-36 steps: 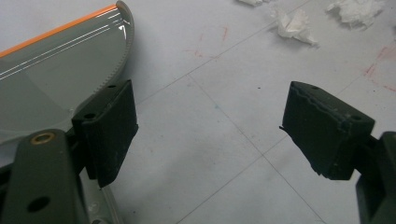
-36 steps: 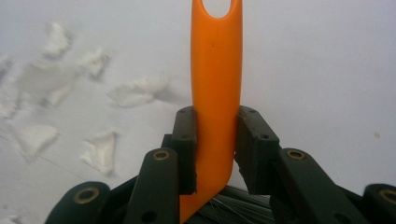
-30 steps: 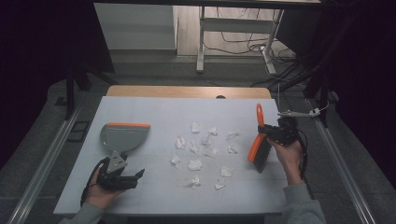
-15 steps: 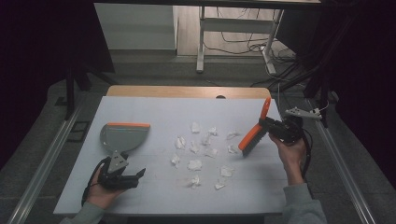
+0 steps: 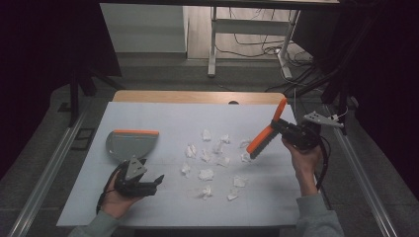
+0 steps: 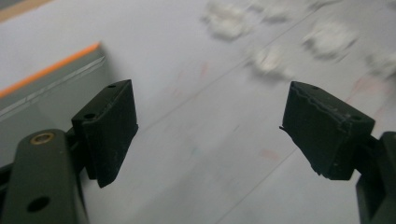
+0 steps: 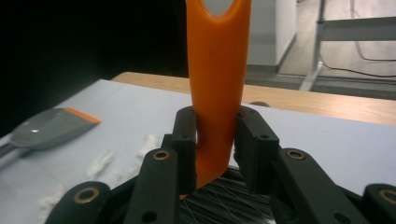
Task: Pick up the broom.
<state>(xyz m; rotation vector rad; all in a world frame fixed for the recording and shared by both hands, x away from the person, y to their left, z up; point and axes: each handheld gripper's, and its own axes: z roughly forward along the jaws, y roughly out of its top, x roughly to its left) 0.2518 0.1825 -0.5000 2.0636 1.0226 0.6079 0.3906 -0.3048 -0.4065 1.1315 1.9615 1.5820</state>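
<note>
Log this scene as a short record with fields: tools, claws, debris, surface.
surface: white table
left claw: open, empty, beside the dustpan
dustpan: grey, orange edge, lying on the table
right claw: shut on the brush
brush: orange, tilted above the table, bristles low
paper scraps: white, scattered mid-table

The orange brush [image 5: 266, 134] is held off the table, tilted, handle up and away, dark bristles down toward the paper scraps [image 5: 212, 160]; the grey dustpan [image 5: 129, 143] with orange lip lies flat, well apart on the scraps' far side from the brush.
</note>
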